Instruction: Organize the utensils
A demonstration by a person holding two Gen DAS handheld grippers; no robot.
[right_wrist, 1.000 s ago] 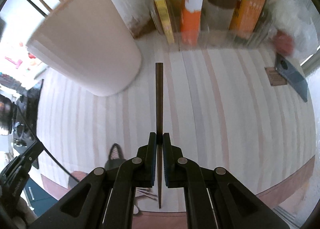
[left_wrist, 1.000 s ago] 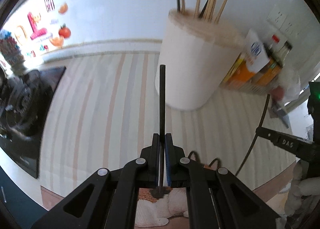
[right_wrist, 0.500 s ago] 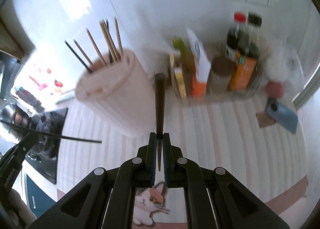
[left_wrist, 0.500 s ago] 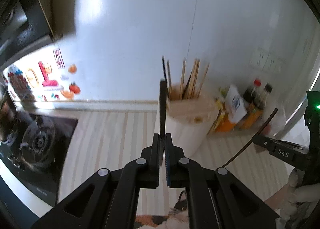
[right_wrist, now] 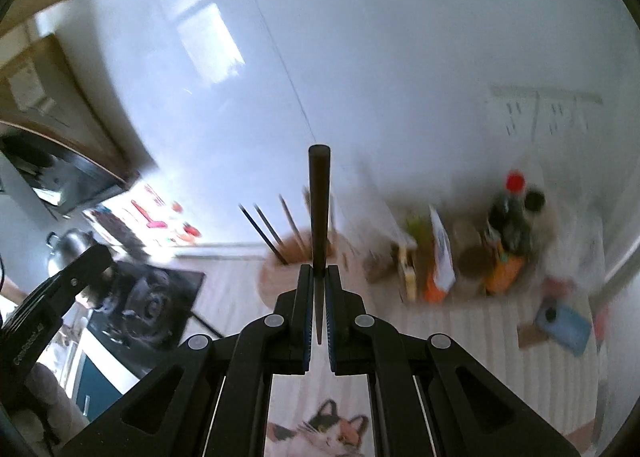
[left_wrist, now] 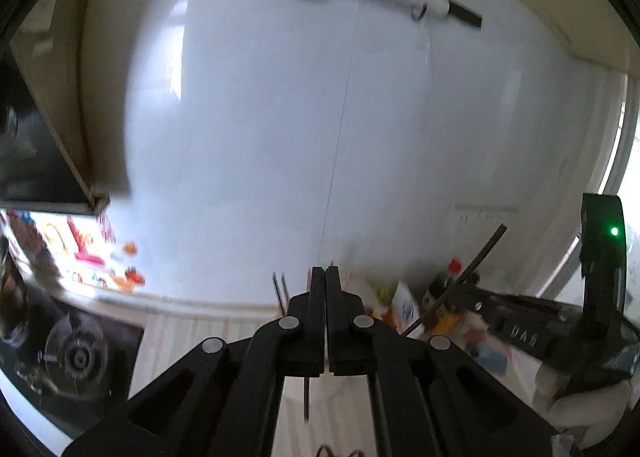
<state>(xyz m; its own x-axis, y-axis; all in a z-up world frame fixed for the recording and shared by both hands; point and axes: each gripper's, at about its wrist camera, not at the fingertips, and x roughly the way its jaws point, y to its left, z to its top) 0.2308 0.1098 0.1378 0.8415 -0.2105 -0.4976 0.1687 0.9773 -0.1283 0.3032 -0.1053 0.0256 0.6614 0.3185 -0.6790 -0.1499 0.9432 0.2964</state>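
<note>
Kitchen counter seen from two handheld grippers raised above it. The striped counter [right_wrist: 500,357] runs along a glossy white wall [left_wrist: 320,117]; a black stove [right_wrist: 152,301] is set into it at the left, with a pot [right_wrist: 64,245] behind and a dark range hood [left_wrist: 36,169] above. A round white holder [right_wrist: 280,273] stands near the wall with several chopsticks [right_wrist: 264,229] upright in it. To its right, against the wall, a blurred cluster of bottles and cartons [right_wrist: 472,257] sits below wall sockets [right_wrist: 548,113]; a blue phone [right_wrist: 564,325] lies near the counter's right end. A cat-patterned mat [right_wrist: 320,433] shows at the near edge. The right gripper [right_wrist: 319,277] is clenched on a dark chopstick [right_wrist: 319,197], which points forward above the holder. The left gripper [left_wrist: 325,277] is pressed closed on a thin black chopstick [left_wrist: 307,397], visible only as a short length below the jaws.
</note>
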